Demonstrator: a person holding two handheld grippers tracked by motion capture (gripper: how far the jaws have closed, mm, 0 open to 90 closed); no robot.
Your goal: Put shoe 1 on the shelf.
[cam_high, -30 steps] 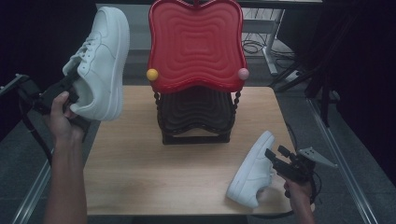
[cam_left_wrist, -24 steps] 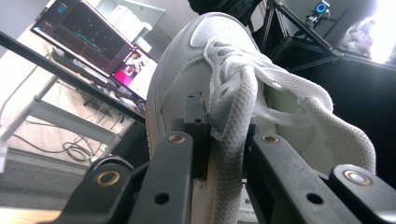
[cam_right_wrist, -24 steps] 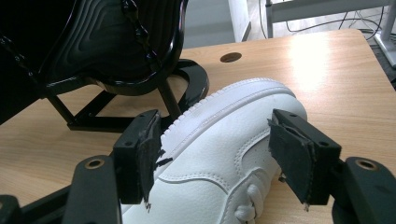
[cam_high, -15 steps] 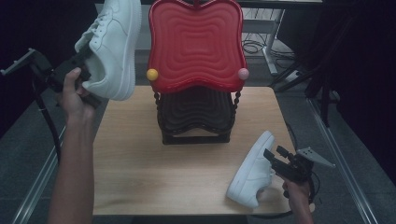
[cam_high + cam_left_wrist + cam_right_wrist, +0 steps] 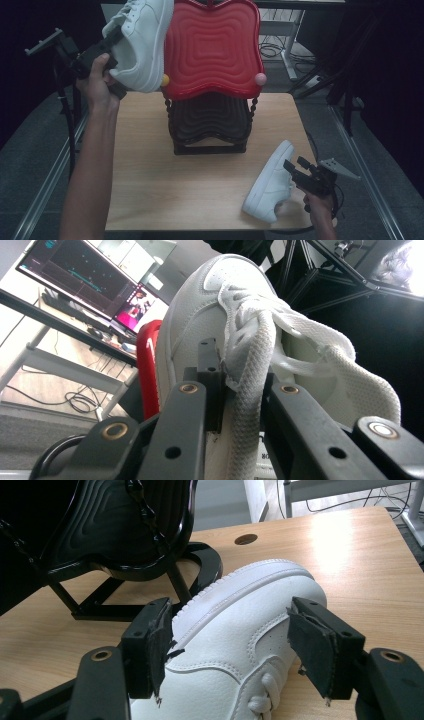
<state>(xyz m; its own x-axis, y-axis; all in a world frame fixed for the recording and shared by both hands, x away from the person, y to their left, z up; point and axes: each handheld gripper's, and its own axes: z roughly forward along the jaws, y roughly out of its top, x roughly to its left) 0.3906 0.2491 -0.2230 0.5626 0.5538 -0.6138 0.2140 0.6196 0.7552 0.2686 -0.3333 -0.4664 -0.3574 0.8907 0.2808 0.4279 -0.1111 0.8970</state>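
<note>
Left tongs (image 5: 116,37) clamped on the tongue and lacing of a white sneaker (image 5: 142,42), carried high in the air at the upper left, above and off the desk's (image 5: 150,165) left far corner. Sole of this sneaker faces the red tray (image 5: 212,50), the top tier of a two-tier stand; shoe just beside the tray's left edge, overlapping it in the high view. Contact between the two cannot be told. In the left gripper view the pads (image 5: 210,390) press the tongue from both sides. Second white sneaker (image 5: 272,182) lies on the desk at the near right corner, tipped on its side, toe pointing away. Right tongs (image 5: 295,171) apart, one pad (image 5: 150,645) on either side of the sneaker's upper, gaps visible, not pressing. Dark lower tray (image 5: 210,117) sits under the red one at mid desk.
</note>
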